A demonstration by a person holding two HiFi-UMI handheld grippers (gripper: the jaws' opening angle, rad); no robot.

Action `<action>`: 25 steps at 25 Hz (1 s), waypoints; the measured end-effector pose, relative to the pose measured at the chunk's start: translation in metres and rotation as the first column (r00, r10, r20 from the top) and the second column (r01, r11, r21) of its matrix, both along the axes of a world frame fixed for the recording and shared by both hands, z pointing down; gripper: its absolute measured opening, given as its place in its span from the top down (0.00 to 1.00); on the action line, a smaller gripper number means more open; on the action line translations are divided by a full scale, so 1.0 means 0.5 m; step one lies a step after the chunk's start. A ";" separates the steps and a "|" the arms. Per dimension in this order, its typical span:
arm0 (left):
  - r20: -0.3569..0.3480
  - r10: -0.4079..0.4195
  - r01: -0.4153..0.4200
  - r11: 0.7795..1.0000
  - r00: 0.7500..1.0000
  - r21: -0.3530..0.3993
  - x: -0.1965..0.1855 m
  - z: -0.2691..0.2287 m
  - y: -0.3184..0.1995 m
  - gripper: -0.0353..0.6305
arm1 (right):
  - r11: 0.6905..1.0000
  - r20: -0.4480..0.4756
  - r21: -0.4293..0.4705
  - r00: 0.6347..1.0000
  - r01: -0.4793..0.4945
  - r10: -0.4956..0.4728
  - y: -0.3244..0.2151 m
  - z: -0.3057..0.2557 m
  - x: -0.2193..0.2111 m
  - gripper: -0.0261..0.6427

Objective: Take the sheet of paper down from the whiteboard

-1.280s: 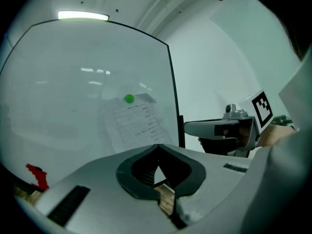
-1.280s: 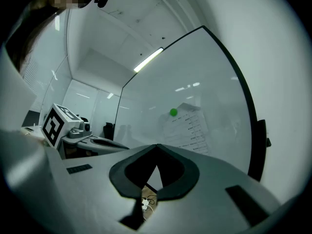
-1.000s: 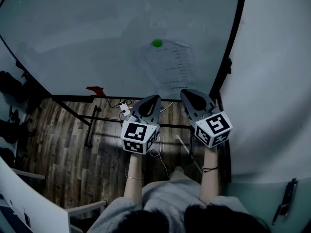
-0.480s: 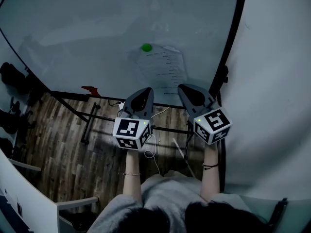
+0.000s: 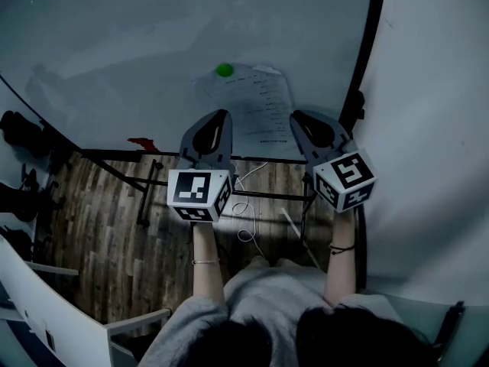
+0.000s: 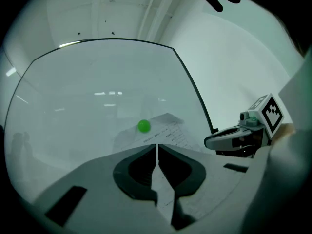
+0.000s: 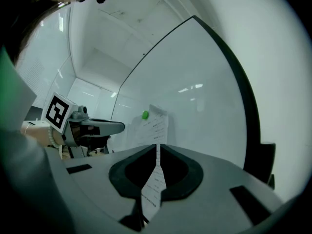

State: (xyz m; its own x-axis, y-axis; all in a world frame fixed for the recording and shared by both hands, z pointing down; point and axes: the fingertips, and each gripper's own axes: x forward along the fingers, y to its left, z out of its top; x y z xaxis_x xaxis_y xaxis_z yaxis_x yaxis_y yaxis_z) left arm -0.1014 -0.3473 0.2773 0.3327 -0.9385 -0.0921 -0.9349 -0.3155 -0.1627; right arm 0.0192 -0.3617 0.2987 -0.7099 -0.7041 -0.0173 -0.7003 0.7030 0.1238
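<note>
The sheet of paper [image 5: 256, 102] is still flat on the whiteboard [image 5: 137, 44], held at its top left by the green magnet [image 5: 224, 70]. A second ago I had both tongs side by side under its bottom edge. Now they stand wider apart and higher, the left gripper [image 5: 218, 117] against the sheet's lower left and the right gripper [image 5: 300, 119] by its right edge. Each gripper view shows its jaws closed tip to tip, pinching nothing, with the paper visible through the slit behind them. Only the head view shows the wooden floor [image 5: 99, 228] below.
</note>
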 end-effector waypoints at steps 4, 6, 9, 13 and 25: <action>0.072 0.009 -0.010 1.000 0.997 0.006 -0.008 -0.017 -0.016 0.94 | 0.998 -0.004 0.000 0.998 -0.057 0.057 -0.011 -0.002 0.009 0.94; 0.088 0.013 -0.014 1.000 0.996 0.013 -0.010 -0.024 -0.026 0.94 | 0.997 0.000 -0.002 0.997 -0.075 0.075 -0.016 -0.001 0.014 0.91; 0.110 -0.002 -0.003 0.999 0.994 0.044 -0.018 -0.043 -0.041 0.92 | 0.996 0.008 -0.009 0.996 -0.089 0.089 -0.022 0.000 0.015 0.88; 0.137 -0.014 0.004 0.997 0.990 0.072 -0.023 -0.066 -0.058 0.90 | 0.996 0.011 -0.019 0.996 -0.091 0.091 -0.027 0.003 0.010 0.85; 0.225 -0.006 -0.013 0.996 0.974 0.084 -0.015 -0.090 -0.098 0.78 | 0.995 0.003 -0.038 0.996 -0.089 0.089 -0.044 0.009 -0.013 0.80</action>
State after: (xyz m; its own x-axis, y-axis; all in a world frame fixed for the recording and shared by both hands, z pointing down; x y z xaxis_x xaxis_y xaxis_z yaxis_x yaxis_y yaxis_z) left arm -0.1091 -0.3963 0.2321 0.3572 -0.9293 -0.0935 -0.8703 -0.2948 -0.3945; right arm 0.0127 -0.3837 0.3033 -0.6441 -0.7649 0.0074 -0.7610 0.6417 0.0955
